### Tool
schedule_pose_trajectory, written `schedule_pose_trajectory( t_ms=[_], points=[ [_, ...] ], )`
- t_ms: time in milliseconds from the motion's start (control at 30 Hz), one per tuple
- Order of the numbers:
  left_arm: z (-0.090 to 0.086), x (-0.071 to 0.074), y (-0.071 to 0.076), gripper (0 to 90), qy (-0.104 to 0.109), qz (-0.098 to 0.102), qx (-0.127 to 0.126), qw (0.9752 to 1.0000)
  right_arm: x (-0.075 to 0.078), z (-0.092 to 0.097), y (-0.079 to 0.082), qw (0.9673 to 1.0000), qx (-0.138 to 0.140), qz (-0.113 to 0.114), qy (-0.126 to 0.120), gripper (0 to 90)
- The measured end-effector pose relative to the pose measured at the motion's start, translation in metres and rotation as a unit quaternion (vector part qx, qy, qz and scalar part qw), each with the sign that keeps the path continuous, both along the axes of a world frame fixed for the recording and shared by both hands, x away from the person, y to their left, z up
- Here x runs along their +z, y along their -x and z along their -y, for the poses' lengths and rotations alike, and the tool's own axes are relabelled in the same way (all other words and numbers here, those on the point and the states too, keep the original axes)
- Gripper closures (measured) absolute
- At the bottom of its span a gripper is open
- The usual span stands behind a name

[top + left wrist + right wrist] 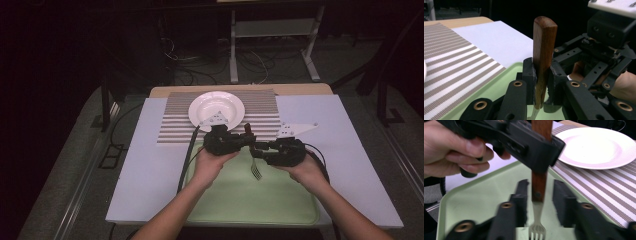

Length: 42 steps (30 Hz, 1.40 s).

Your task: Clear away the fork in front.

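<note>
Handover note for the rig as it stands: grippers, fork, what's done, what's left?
Left hand-held gripper: shut on the fork's wooden handle, fork upright, tines down over the green tray.
Right hand-held gripper: jaws open on either side of the handle, pads apart from it.
White plate sits on the striped mat, bare.
Done: fork passed to the left gripper.
Left: probably set the fork down by the plate.

In front of you a white plate sits on a brown-and-white striped placemat at the far side of a pale table, with a light green tray nearest you.
</note>
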<state>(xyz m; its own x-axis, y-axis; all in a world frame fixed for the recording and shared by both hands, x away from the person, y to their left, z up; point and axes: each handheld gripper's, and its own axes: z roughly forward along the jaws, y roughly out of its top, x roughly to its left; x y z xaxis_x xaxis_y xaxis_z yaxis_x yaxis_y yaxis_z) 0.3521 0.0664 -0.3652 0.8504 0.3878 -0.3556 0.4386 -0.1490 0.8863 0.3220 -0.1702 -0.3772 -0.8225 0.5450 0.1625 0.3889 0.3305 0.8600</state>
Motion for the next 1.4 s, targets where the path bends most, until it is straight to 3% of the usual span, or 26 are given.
schedule_pose_trajectory(
  t_ms=[33, 133, 233, 400, 533, 600, 900, 1233, 1400],
  points=[
    [-0.004, 0.002, -0.001, 78.7, 0.002, 0.002, -0.001, 1.0, -0.001, 0.003, -0.001, 1.0, 0.0, 0.001, -0.003, 50.0],
    [-0.009, 0.004, -0.002, 79.2, -0.001, 0.006, -0.004, 1.0, -0.002, 0.007, -0.002, 1.0, -0.002, 0.003, -0.007, 45.4],
    [-0.022, 0.007, -0.003, 80.3, -0.003, 0.011, -0.005, 0.9999, -0.005, 0.019, -0.003, 0.9996, -0.017, 0.004, -0.022, 32.8],
    [-0.036, 0.012, -0.001, 80.3, -0.01, 0.019, -0.011, 0.9997, -0.009, 0.033, -0.001, 0.999, -0.041, 0.0, -0.02, 24.1],
    [-0.052, 0.016, 0.001, 80.3, -0.012, 0.022, -0.014, 0.9996, -0.015, 0.046, 0.002, 0.9981, -0.06, 0.013, -0.009, 13.6],
    [-0.06, 0.017, 0.003, 80.2, -0.015, 0.022, -0.014, 0.9995, -0.021, 0.055, 0.007, 0.9973, -0.069, 0.024, -0.003, 13.6],
    [-0.094, 0.022, 0.015, 80.2, -0.031, 0.013, -0.006, 0.9994, -0.043, 0.089, 0.029, 0.9953, -0.096, 0.004, 0.011, 4.8],
    [-0.119, 0.029, 0.028, 80.2, -0.051, -0.003, 0.003, 0.9987, -0.062, 0.11, 0.045, 0.9922, -0.12, -0.01, 0.034, 4.6],
    [-0.132, 0.028, 0.038, 80.2, -0.066, -0.016, 0.007, 0.9977, -0.063, 0.11, 0.044, 0.9917, -0.124, -0.009, 0.034, 4.9]
  ],
)
